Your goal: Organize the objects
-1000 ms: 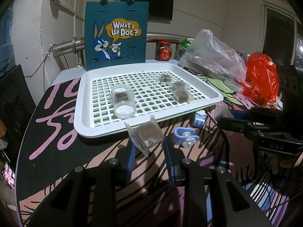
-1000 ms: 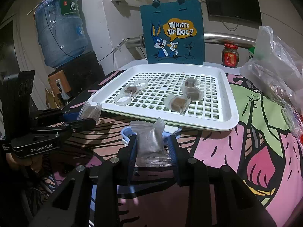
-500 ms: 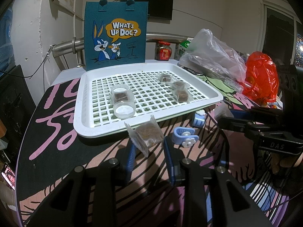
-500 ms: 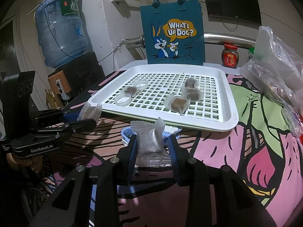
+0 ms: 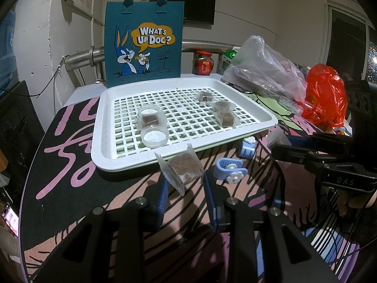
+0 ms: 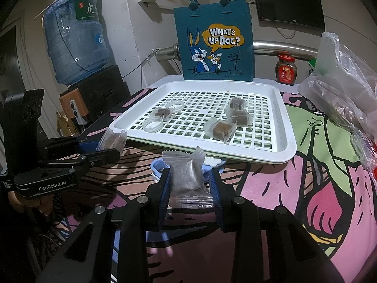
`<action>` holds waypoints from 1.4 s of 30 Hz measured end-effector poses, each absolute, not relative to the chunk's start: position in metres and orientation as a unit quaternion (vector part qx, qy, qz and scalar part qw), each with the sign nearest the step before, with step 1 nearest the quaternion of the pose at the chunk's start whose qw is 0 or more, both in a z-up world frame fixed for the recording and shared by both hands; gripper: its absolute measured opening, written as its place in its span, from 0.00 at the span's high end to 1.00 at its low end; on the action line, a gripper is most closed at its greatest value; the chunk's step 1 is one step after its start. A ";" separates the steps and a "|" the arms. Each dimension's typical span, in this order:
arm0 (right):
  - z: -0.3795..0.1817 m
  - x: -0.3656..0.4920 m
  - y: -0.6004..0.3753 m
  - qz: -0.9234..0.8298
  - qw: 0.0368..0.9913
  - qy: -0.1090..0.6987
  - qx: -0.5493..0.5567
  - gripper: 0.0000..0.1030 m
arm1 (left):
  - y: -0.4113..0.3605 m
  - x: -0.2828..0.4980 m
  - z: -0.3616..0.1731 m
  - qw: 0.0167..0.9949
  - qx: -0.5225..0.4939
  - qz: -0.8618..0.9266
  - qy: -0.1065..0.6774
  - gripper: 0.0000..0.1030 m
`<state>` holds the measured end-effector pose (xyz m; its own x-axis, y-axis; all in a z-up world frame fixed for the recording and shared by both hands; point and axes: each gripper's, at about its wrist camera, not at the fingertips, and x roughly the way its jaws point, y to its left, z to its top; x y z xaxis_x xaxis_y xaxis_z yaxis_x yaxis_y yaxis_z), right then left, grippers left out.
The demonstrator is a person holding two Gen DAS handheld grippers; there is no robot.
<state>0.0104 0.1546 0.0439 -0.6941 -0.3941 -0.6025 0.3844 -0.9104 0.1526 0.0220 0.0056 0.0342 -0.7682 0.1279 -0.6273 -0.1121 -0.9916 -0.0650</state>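
My left gripper [image 5: 185,185] is shut on a brown snack in a clear wrapper [image 5: 182,167], held just in front of the white slotted tray [image 5: 103,141]. In the right wrist view, my right gripper [image 6: 189,185] is shut on a greyish wrapped snack packet [image 6: 186,176], upright before the tray's near rim [image 6: 288,146]. Several wrapped brown cubes [image 6: 220,127] and clear round cups [image 5: 153,138] lie in the tray. Each gripper shows in the other's view: the right gripper [image 5: 282,145] at the right, the left gripper [image 6: 110,149] at the left.
Two blue flower clips [image 5: 227,168] lie on the patterned table near the tray. A teal cartoon tote bag [image 5: 143,44] stands behind the tray. Clear plastic bags [image 5: 264,70], a red bag [image 5: 326,96] and a jar [image 6: 286,69] crowd the right; a water bottle [image 6: 75,40] stands far left.
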 end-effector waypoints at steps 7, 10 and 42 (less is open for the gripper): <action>0.044 0.010 0.155 -0.920 0.212 -0.007 0.329 0.69 | 0.006 0.022 0.034 0.064 -0.335 0.940 -0.012 0.72; 0.044 0.010 0.155 -0.920 0.212 -0.007 0.329 0.69 | 0.006 0.022 0.034 0.064 -0.335 0.940 -0.012 0.72; 0.093 0.002 0.169 -0.938 0.209 -0.025 0.277 0.69 | -0.017 0.014 0.067 0.054 -0.317 0.947 -0.014 0.72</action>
<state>0.0022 0.1690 0.0926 -0.7593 -0.4064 -0.5083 0.3787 -0.9111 0.1627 0.0138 -0.0172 0.0674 -0.7931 0.1112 -0.5988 -0.0936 -0.9938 -0.0607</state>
